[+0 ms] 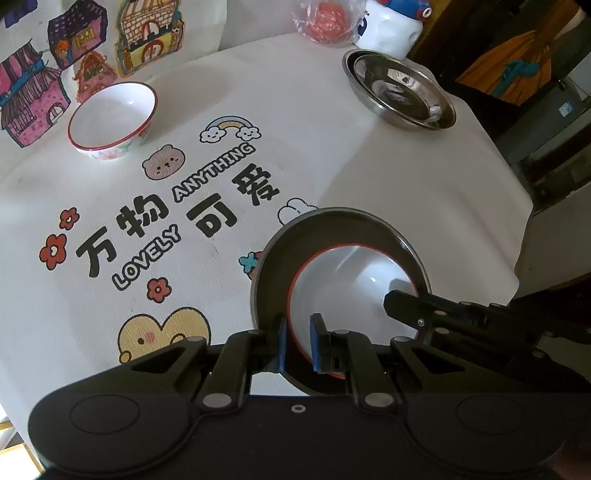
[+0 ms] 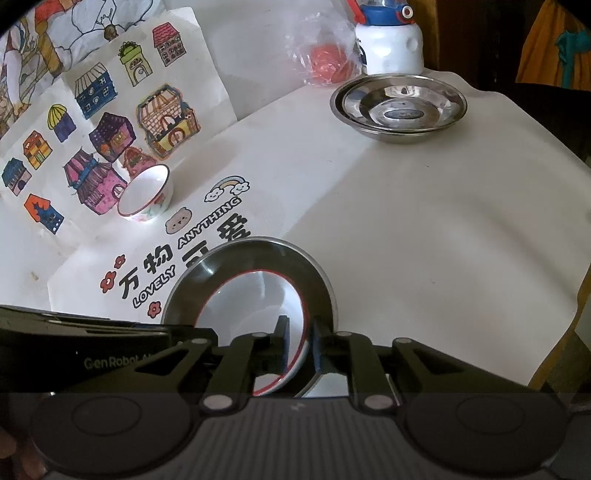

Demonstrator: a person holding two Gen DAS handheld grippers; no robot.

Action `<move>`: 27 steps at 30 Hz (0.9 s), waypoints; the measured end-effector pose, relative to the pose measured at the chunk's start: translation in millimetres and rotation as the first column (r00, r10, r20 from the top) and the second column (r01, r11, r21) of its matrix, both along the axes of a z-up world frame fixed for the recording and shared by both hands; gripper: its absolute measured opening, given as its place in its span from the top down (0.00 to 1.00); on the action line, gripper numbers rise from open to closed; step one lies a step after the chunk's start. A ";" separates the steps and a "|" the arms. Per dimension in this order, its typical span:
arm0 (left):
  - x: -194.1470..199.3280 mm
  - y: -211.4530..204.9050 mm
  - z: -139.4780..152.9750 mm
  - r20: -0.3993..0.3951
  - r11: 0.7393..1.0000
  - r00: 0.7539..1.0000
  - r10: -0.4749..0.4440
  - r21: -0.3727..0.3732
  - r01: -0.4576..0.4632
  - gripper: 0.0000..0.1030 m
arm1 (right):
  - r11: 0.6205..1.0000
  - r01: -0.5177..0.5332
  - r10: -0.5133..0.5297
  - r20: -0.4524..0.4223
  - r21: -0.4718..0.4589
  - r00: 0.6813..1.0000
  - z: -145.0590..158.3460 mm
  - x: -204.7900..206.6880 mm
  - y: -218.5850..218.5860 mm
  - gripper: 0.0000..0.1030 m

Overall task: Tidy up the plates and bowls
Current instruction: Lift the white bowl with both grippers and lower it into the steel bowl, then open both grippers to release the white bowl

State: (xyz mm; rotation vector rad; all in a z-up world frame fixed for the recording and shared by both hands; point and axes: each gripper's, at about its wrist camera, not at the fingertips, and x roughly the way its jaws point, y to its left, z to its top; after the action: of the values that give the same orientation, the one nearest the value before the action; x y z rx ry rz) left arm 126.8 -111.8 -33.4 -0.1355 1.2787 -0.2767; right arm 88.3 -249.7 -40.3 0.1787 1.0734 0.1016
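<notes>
Close in, a white bowl with a red rim [image 1: 351, 291] sits inside a steel plate [image 1: 273, 273] near the front edge of the table [image 1: 424, 192]. Both grippers are on it. The left gripper [image 1: 298, 343] has its blue pads [image 1: 281, 343] nearly together, straddling the near side of the bowl's rim and apparently clamped on it. The right gripper [image 2: 300, 345] straddles the rim from the other side, its pads [image 2: 283, 347] only a little apart; I cannot tell whether they press on the wall or stand just off it.

That uncertainty is the first risk. If one side lets go while the other lifts or pulls, the bowl could tip on its rim and clatter in the plate. If it is dragged rather than lifted, the smooth metal plate could slide with it on the printed cloth [image 1: 155, 229] towards the table edge. A pinch on a thin, glazed rim can also slip.

Further back on the left stands a second red-rimmed bowl [image 1: 110, 120], alone, close to the sheets with drawn houses [image 1: 33, 99]. Nesting the bowls means a carry across the table, and a hard landing could chip either one.

At the far right two steel plates [image 1: 399, 92] lie stacked, just in front of a white bottle [image 1: 388, 33] and a plastic bag with something red in it [image 1: 327, 20]. A careless swing near that stack could knock the bottle over.
</notes>
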 end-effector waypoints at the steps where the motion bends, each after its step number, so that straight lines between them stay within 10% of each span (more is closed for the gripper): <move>1: 0.1 0.4 0.1 0.000 1.000 1.000 0.000 -0.001 0.000 0.87 | 1.000 0.003 -0.003 -0.001 0.003 1.000 0.3 0.2 -0.3 0.84; 20: -7.3 23.5 14.7 0.022 0.995 1.000 0.008 -0.097 -0.006 0.80 | 1.000 0.022 -0.022 0.062 0.002 0.998 27.0 -17.3 -1.2 0.33; 24: -13.1 33.9 22.0 0.044 0.996 0.999 0.017 -0.089 -0.013 0.54 | 0.999 0.029 -0.028 0.064 -0.015 0.998 30.1 -26.8 -5.0 0.26; 27: -15.9 47.7 23.6 0.048 0.995 0.998 0.043 -0.088 -0.038 0.52 | 0.999 0.043 -0.042 0.064 -0.019 0.997 31.2 -32.3 -7.5 0.16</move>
State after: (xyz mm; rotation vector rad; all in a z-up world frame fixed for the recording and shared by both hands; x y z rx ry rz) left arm 110.9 -64.1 -9.7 -0.2272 1.2137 -0.2993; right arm 56.0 -257.2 -9.1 0.1789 1.0067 0.0576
